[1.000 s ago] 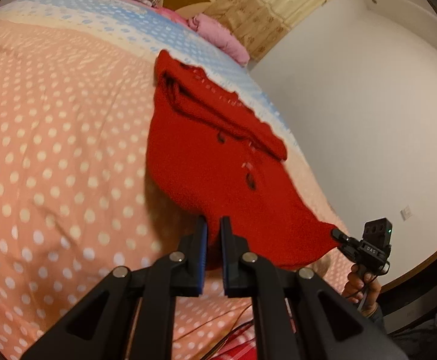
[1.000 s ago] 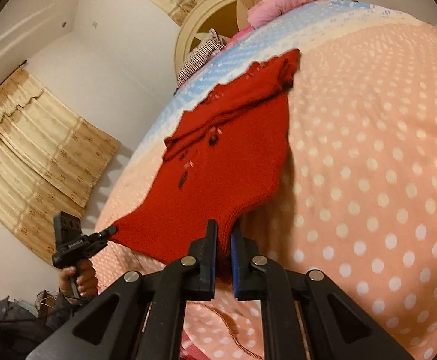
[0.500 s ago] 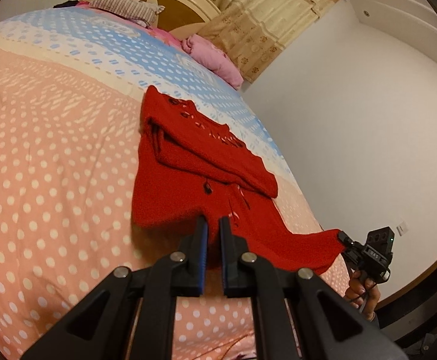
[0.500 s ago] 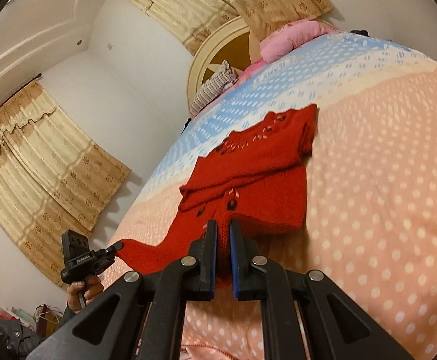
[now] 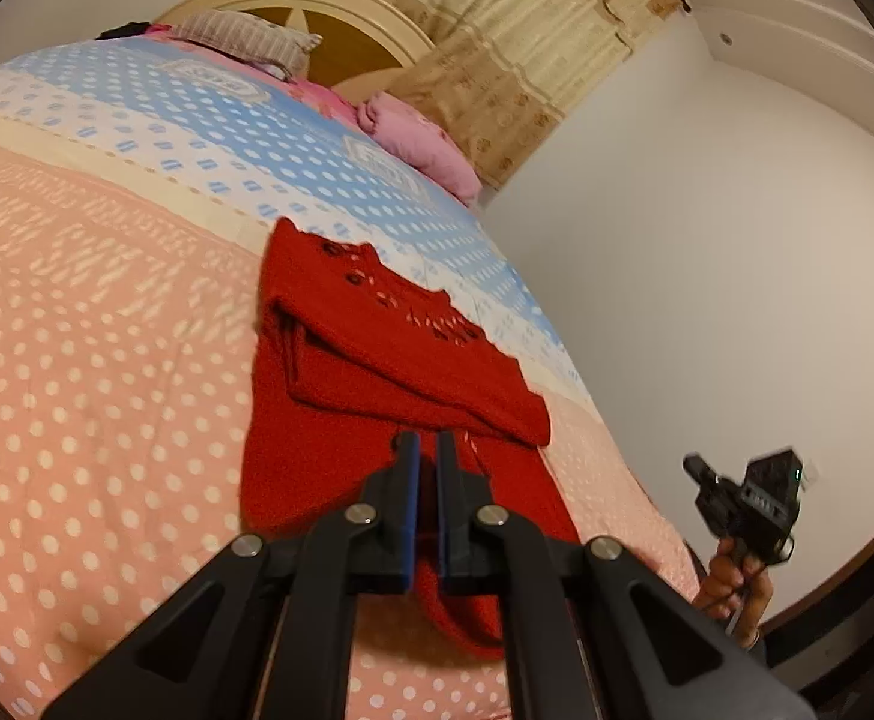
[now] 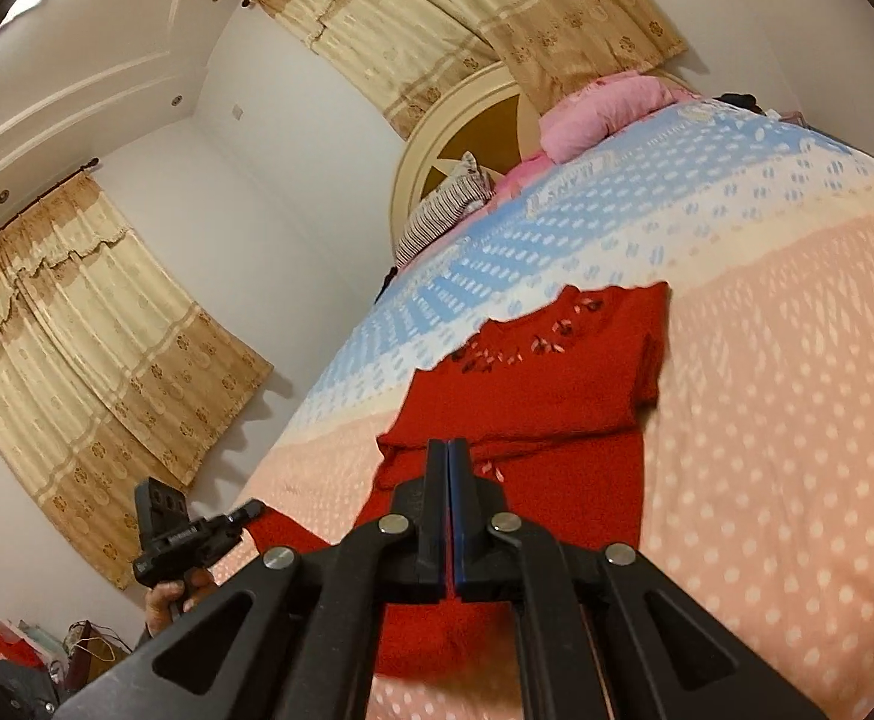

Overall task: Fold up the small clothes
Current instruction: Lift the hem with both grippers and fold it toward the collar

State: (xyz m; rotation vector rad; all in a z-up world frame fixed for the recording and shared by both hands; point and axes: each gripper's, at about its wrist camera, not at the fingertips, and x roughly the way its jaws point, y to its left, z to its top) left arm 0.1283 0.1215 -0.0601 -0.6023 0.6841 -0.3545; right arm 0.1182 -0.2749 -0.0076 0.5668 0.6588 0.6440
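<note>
i can read no text. my other gripper [image 5: 743,495] carries a small pale label, and the blue band of the quilt [image 5: 137,114] has woven lettering, both too blurred.

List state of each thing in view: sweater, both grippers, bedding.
red sweater: lying on the bed, top part folded over, near hem lifted off the quilt.
left gripper: shut on the hem.
right gripper: shut on the hem.
quilt: spread flat.
pink pillow: at the headboard.
</note>
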